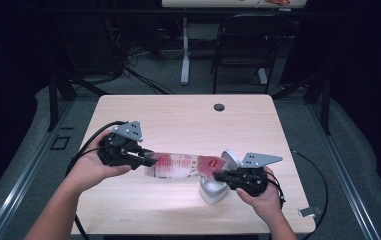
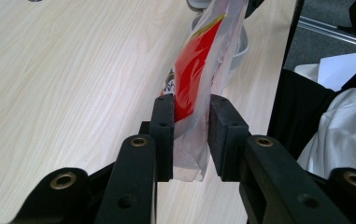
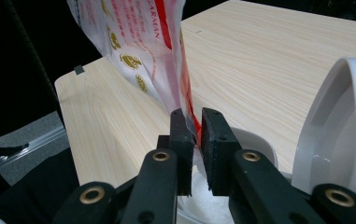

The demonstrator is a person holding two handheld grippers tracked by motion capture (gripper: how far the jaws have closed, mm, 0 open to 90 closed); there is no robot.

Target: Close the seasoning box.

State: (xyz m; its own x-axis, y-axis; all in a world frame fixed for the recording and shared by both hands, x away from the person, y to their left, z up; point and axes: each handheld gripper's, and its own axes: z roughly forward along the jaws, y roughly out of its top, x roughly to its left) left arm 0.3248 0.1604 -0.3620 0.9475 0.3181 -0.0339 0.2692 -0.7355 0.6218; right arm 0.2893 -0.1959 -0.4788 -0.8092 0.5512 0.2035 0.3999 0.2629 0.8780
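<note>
A thin plastic bag point(image 1: 180, 165) printed in red hangs stretched across the lower middle of the high view, held just above the bench point(image 1: 188, 117) between the two grippers. The left gripper point(image 1: 145, 160), at lower left, has its jaws pinched on one end of the bag; in the left gripper view the film point(image 2: 195, 88) runs up from between the pads, bunched and creased. The right gripper point(image 1: 218, 175), at lower right, has its jaws closed on the other end, the film point(image 3: 138, 42) rising toward the top of the right gripper view. Below that end sits a white container point(image 1: 213, 190) with its hinged lid point(image 1: 231, 159) tipped up.

The bag looks light, limp and slick, so I'd judge it prone to slide out of a shallow pinch. It will sag and fold wherever it is unsupported. The doubled edge or seam seems the safest place to grip.
</note>
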